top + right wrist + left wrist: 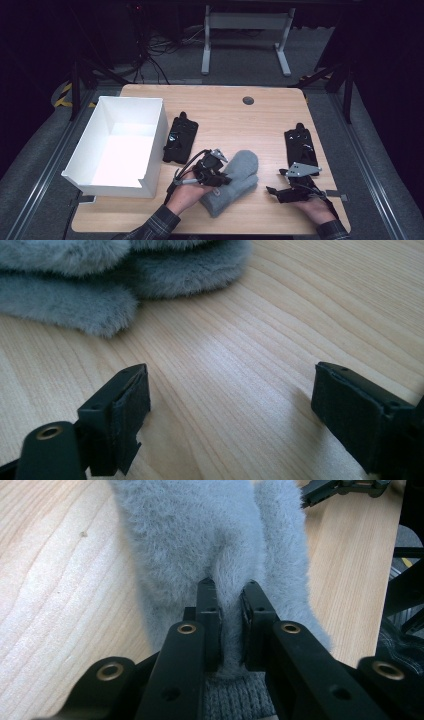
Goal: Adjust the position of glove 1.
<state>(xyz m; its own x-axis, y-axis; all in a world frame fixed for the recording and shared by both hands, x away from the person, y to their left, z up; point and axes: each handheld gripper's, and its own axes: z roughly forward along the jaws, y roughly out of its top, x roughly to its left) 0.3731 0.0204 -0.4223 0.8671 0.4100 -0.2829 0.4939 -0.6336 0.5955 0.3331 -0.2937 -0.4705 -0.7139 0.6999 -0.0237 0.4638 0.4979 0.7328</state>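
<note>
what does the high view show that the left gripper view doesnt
Only the high view takes in the open white rectangular box at the table's left, two flat black cradles lying on the top, both of the person's hands, and the floor and desk legs beyond. Only the left gripper view shows the left gripper with its jaws pinched on a fold of the fluffy grey mitten, just above its knitted cuff. Both share the mitten, the light wooden table, and the right gripper, which sits apart from the mitten.

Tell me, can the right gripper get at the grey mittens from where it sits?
Probably yes. The right gripper is open, and bare table lies between its fingers and the grey mittens.
</note>
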